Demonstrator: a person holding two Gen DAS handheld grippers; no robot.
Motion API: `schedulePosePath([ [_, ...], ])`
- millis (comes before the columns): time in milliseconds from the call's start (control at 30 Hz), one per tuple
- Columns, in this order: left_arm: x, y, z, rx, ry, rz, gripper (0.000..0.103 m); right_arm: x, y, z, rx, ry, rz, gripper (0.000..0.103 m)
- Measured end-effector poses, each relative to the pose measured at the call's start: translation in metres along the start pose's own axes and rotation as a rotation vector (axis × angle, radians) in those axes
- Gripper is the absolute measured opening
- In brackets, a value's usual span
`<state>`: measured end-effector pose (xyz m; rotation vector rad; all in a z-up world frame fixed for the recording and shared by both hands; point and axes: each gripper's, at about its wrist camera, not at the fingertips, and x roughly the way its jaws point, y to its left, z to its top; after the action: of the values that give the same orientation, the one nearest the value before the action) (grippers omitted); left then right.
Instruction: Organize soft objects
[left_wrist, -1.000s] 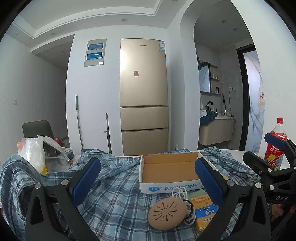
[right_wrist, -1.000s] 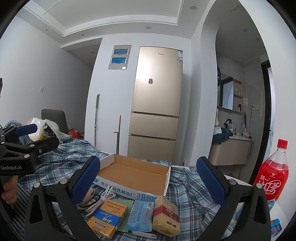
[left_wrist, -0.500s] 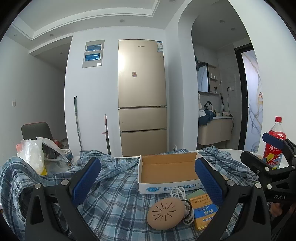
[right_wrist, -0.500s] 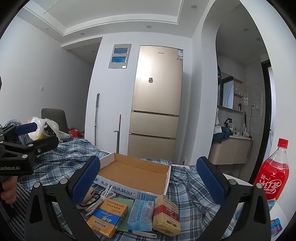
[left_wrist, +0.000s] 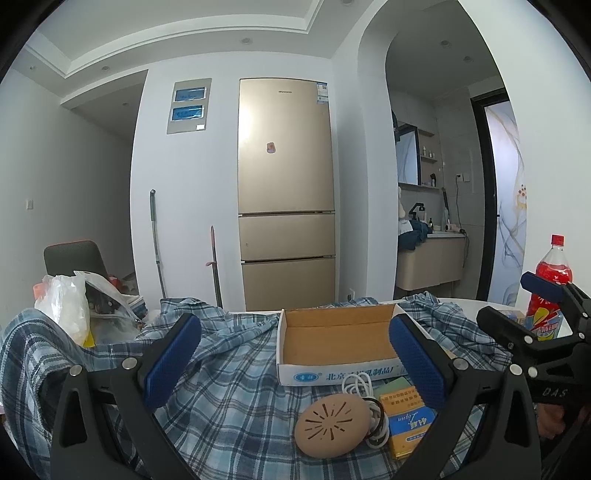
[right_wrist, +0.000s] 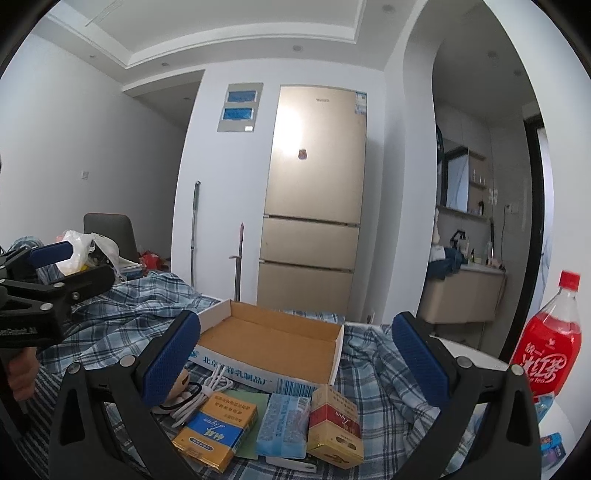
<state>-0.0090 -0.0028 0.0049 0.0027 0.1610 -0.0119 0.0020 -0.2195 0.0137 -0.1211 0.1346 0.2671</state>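
An open, empty cardboard box (left_wrist: 338, 343) (right_wrist: 273, 341) sits on a blue plaid cloth (left_wrist: 221, 391) (right_wrist: 122, 321). In front of it lie a tan oval pouch (left_wrist: 332, 424), a white coiled cable (left_wrist: 360, 384) (right_wrist: 207, 391), a yellow-blue pack (left_wrist: 406, 419) (right_wrist: 216, 430), a light-blue tissue pack (right_wrist: 282, 424) and a red-gold pack (right_wrist: 334, 424). My left gripper (left_wrist: 293, 360) is open and empty above the cloth; it also shows in the right wrist view (right_wrist: 70, 264). My right gripper (right_wrist: 295, 360) is open and empty over the packs; it also shows in the left wrist view (left_wrist: 524, 301).
A red soda bottle (right_wrist: 548, 343) (left_wrist: 550, 291) stands at the right on the white table (right_wrist: 476, 358). A white plastic bag (left_wrist: 70, 306) and clutter sit at the far left beside a chair (left_wrist: 74, 256). A gold fridge (left_wrist: 286, 195) stands behind.
Both grippers have shifted only slightly; the view has drifted a little. Nothing was taken hold of or let go.
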Motion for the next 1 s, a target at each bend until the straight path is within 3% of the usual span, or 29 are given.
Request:
schedulePosePath([
  [300, -0.001, 0.002, 0.002, -0.002, -0.004, 0.008, 0.103, 0.002, -0.011, 0.0, 0.049, 0.021, 0.005, 0.103],
  [767, 0.007, 0.011, 0.002, -0.055, 0.038, 0.016, 0.103, -0.004, -0.009, 0.001, 0.039, -0.008, -0.057, 0.103],
  [1000, 0.005, 0.004, 0.002, -0.024, 0.02, 0.024, 0.103, -0.005, -0.008, 0.001, 0.035, -0.008, -0.05, 0.103],
])
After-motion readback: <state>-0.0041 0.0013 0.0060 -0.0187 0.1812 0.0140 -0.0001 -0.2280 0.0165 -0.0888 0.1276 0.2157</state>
